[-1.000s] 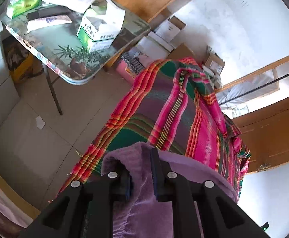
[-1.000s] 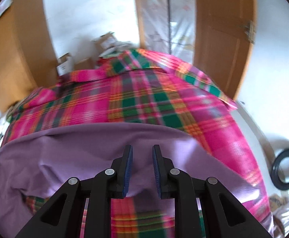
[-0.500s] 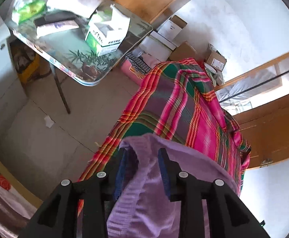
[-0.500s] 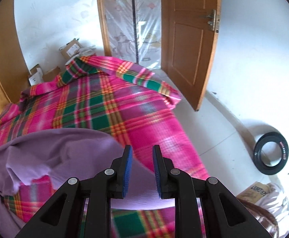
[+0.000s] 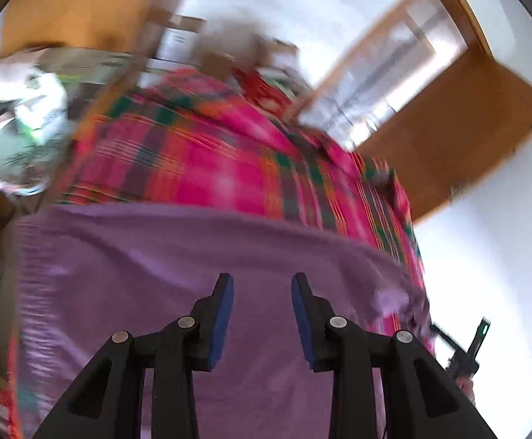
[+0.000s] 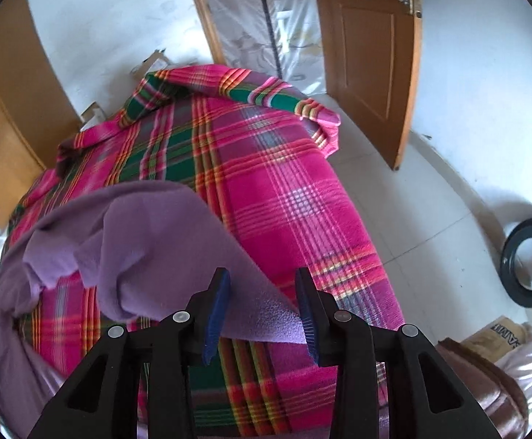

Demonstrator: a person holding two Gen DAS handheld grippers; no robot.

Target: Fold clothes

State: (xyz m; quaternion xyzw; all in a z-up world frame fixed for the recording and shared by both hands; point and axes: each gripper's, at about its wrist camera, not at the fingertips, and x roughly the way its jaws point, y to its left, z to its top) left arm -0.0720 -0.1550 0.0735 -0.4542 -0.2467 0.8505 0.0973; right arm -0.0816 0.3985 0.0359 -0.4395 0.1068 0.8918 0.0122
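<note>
Pink checked blanket covers the bed. On it, toward 7 o'clock, lies the purple cloth, rumpled, one flap turned over. Both claws, left claw and right claw, gape wide, holding nothing. Next, I think, one edge needs pinching and smoothing flat.

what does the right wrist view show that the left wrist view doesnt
Only the right wrist view shows the black ring on the floor and the right claw, open over a purple garment corner. Only the left wrist view, blurred, shows the cluttered table and the open left claw. Both show the garment on the plaid blanket.
</note>
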